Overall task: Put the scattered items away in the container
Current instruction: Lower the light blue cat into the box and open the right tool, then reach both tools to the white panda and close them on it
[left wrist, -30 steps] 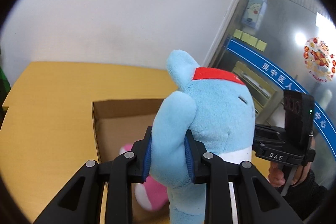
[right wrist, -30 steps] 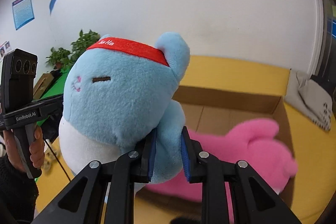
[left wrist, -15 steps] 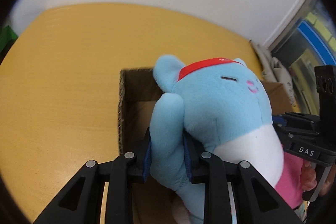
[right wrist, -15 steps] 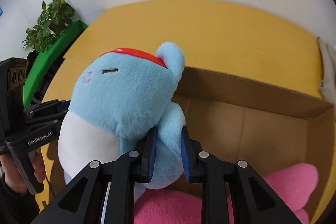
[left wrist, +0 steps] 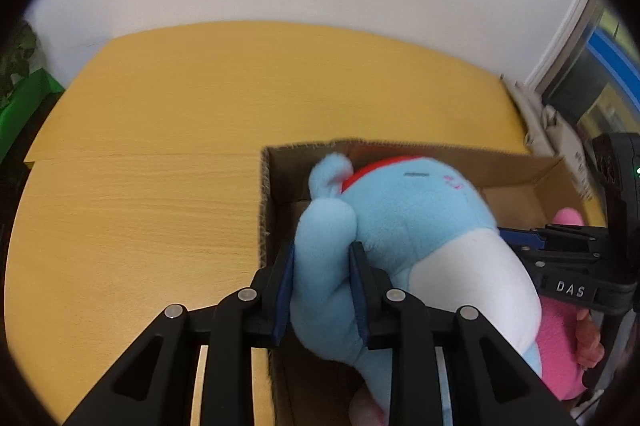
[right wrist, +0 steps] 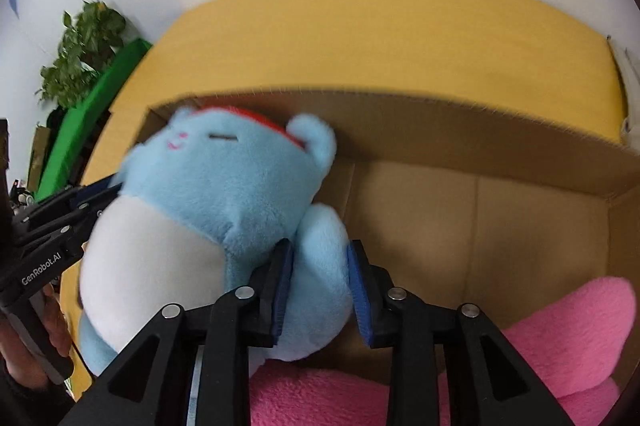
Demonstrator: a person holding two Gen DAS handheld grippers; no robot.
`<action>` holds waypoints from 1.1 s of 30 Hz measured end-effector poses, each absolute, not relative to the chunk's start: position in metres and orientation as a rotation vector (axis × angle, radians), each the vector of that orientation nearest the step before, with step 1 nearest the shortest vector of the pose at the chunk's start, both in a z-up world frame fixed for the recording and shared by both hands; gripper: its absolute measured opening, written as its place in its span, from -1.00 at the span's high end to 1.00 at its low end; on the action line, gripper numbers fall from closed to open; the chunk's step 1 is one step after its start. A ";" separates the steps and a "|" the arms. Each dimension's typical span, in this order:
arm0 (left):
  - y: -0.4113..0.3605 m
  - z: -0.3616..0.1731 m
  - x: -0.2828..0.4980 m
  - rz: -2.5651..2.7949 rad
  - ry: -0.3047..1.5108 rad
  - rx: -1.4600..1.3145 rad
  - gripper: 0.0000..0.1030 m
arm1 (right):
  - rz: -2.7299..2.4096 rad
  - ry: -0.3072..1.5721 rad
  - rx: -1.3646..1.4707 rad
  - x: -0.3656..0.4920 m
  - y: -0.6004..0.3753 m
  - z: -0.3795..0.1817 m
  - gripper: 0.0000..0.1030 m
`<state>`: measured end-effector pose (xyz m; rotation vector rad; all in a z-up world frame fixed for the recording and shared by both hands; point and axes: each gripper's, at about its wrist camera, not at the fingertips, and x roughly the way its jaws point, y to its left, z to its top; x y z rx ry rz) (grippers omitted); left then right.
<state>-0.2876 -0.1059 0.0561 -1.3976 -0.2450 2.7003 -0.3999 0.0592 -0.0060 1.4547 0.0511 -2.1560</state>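
Note:
A blue plush toy point(left wrist: 404, 218) with a red headband and white belly is held inside the open cardboard box point(left wrist: 266, 210), its head near the far wall. My left gripper point(left wrist: 322, 274) is shut on one of its arms. My right gripper point(right wrist: 320, 274) is shut on its other arm point(right wrist: 320, 266); the toy point(right wrist: 208, 194) fills the left of that view. A pink plush toy point(right wrist: 560, 330) lies on the box floor below and to the right; it also shows in the left wrist view point(left wrist: 560, 346). The box's far wall point(right wrist: 440, 134) stands behind the toy.
The box sits on a yellow wooden table point(left wrist: 160, 146). A grey cloth point(left wrist: 556, 134) lies at the table's right edge. A green board point(right wrist: 92, 114) and a potted plant point(right wrist: 80, 54) stand left of the table. A white wall is behind.
Both grippers have lowered the blue plush toy from above the box down into it, and both views have tilted downward. Both stay shut on its arms.

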 end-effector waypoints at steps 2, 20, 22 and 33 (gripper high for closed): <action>-0.105 0.075 -0.273 2.721 -0.245 -1.316 0.51 | -2.155 0.062 1.386 -0.389 0.064 0.015 -0.08; -0.064 0.076 -0.267 2.643 0.004 -1.426 -0.15 | -2.259 0.174 1.488 -0.309 0.184 -0.004 -0.24; -0.067 0.085 -0.248 2.665 0.003 -1.398 -0.11 | -2.285 0.204 1.487 -0.300 0.174 -0.008 -0.25; -0.049 0.119 -0.114 2.583 -0.041 -1.225 -0.11 | -2.400 0.026 1.285 -0.239 0.208 0.039 -0.49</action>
